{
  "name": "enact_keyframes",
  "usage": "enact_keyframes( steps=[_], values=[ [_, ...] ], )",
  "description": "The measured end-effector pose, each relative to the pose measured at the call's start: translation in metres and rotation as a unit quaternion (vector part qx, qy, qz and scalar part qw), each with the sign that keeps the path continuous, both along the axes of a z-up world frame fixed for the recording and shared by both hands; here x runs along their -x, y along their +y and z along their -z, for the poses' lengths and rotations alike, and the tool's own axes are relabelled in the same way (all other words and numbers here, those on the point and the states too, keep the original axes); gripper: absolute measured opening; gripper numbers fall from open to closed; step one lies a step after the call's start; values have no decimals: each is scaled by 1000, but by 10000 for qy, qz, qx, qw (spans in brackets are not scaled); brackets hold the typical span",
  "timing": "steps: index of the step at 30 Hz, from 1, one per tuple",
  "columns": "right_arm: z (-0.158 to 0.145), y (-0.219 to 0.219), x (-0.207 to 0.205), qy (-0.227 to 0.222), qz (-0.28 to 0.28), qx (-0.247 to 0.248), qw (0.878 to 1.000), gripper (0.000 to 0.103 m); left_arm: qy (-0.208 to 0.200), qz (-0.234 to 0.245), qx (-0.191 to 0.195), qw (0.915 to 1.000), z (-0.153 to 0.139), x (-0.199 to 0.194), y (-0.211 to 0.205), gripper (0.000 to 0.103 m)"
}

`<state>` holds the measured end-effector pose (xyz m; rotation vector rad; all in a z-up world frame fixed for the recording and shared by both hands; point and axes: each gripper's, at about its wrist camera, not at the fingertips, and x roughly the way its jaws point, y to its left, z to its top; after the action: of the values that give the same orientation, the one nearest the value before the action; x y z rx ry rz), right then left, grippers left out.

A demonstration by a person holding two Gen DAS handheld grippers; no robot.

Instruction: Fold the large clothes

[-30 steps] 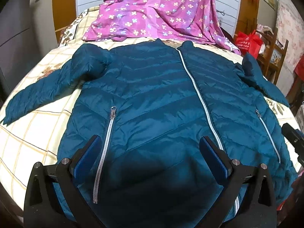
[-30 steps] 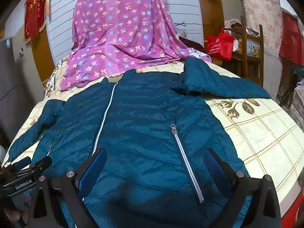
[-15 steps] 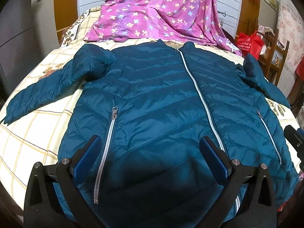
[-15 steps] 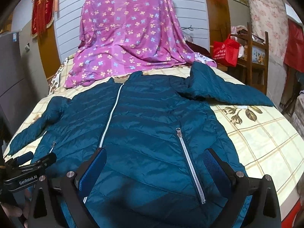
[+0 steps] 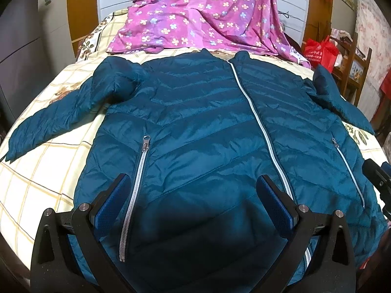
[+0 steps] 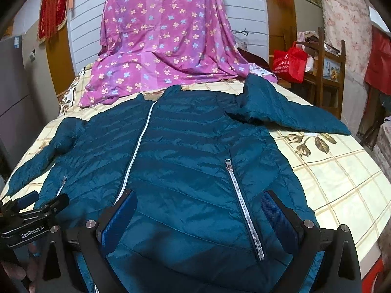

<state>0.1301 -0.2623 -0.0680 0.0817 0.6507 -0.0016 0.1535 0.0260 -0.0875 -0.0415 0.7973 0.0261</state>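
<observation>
A teal quilted puffer jacket (image 5: 207,131) lies flat, front up and zipped, on a bed, with both sleeves spread out to the sides. It also shows in the right wrist view (image 6: 195,161). My left gripper (image 5: 193,190) is open and empty, hovering over the jacket's lower hem between the left pocket zipper (image 5: 136,185) and the centre zipper (image 5: 259,127). My right gripper (image 6: 199,206) is open and empty over the hem around the right pocket zipper (image 6: 242,210). The left gripper (image 6: 34,207) shows at the left edge of the right wrist view.
The bed has a cream checked floral sheet (image 5: 41,171). A pink flowered cloth (image 5: 200,17) is draped at the head of the bed. A red bag (image 6: 289,61) and a wooden chair (image 6: 330,73) stand to the right. A grey cabinet (image 5: 22,48) stands left.
Both grippers have pulled back and tilted up a little, so the jacket sits lower in both views. Both stay open and empty. The jacket has not moved.
</observation>
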Motion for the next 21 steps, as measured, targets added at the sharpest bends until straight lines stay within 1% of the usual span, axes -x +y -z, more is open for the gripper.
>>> enact_keyframes(
  steps=[12, 21],
  values=[
    [3, -1, 0, 23, 26, -75, 10000, 101, -1, 23, 76, 10000, 1, 1, 2, 103],
    [2, -2, 0, 1, 36, -78, 10000, 101, 41, 12, 45, 10000, 2, 1, 0, 103]
  ],
)
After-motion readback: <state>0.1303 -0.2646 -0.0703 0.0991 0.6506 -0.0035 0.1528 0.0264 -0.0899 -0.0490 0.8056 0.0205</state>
